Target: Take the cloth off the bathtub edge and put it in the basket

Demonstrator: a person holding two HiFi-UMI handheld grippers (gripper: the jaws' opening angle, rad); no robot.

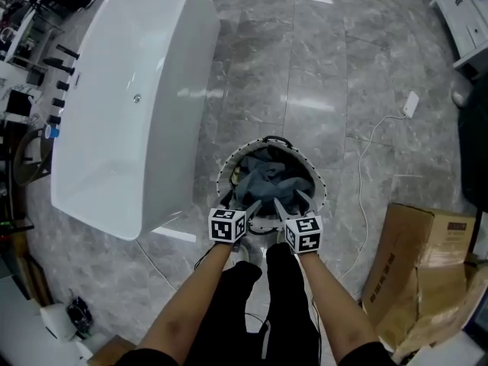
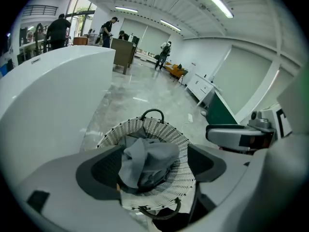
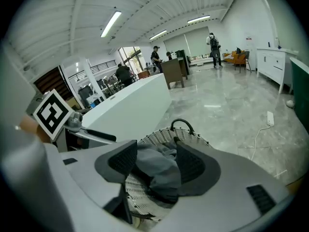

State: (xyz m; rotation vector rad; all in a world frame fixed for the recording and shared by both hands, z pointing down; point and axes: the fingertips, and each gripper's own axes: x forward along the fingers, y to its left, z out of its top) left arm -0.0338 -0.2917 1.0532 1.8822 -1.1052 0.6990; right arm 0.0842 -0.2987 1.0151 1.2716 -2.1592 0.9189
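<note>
Grey cloth (image 1: 268,175) bunched inside white basket (image 1: 321,187)

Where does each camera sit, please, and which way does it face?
Head view: on the person's head, facing steeply down at the cloth in the basket beside the bathtub; forearms, legs, left gripper, right gripper show.
Left gripper view: on the left gripper, facing along its open jaws into the basket; right gripper at right.
Right gripper view: on the right gripper, facing the basket between its open jaws; left gripper's marker cube at left.
All share basket, cloth, bathtub.
</note>
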